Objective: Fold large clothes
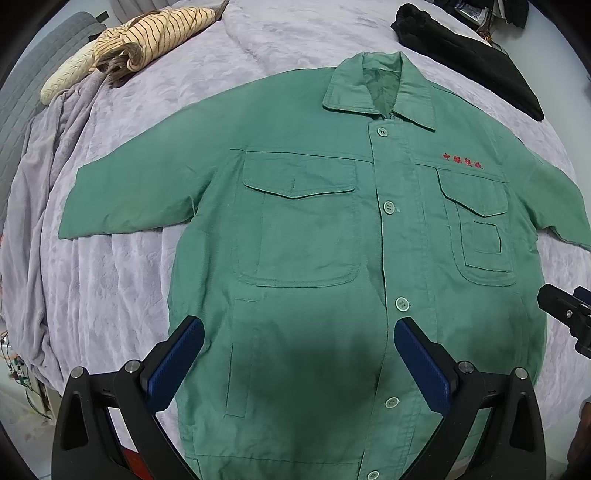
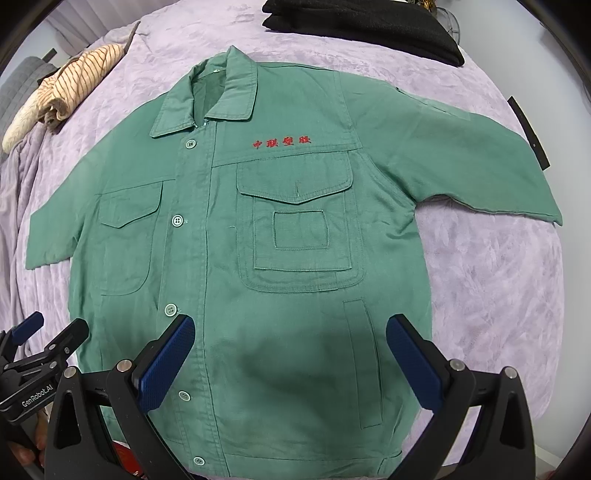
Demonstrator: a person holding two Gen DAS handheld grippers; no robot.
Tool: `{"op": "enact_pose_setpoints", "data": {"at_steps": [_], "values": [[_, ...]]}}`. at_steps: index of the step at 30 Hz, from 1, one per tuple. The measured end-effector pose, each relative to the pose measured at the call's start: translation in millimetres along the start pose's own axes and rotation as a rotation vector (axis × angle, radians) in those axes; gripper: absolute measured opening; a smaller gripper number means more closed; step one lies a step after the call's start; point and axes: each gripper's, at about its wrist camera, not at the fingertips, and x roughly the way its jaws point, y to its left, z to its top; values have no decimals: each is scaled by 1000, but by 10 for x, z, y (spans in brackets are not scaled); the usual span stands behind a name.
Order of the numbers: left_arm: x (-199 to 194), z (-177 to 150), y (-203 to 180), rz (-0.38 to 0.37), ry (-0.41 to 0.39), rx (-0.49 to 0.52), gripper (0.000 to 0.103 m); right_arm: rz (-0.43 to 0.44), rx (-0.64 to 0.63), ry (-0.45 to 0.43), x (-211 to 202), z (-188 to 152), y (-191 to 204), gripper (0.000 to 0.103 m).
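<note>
- Right now a green work jacket is lying face up and spread flat on a lilac plush blanket, buttoned down the front, collar pointing away from the cameras and hem nearest them.
- Both sleeves are stretching out sideways from the jacket's body, with no crease or fold showing anywhere, so by my reading the folding is not yet begun and every step is still waiting: sleeves in, sides over, then hem up toward the collar.
- Above the jacket's lower left front, the left gripper is hovering with its blue pads spread wide apart and nothing between them; it is pointing steeply down at the cloth, and I cannot tell that it is touching.
- Over the jacket's lower right front, just beside the slit pocket, the right gripper is likewise hanging wide apart and empty.
- Each gripper is casting a dark shadow onto the jacket's lower panel.
- Beyond the jacket's collar, a black garment is lying folded on the blanket, well apart from the jacket.
- Off past the jacket's left sleeve, a cream striped garment is sitting bundled near the blanket's edge.
- A likely first move is taking a sleeve or a hem corner.
</note>
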Motion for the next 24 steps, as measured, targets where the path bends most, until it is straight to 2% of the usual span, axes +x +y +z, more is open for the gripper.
{"op": "enact_pose_setpoints", "data": {"at_steps": [24], "values": [[3, 22, -6, 5, 6, -2, 103, -7, -1, -2, -9, 0, 2, 103]]}}
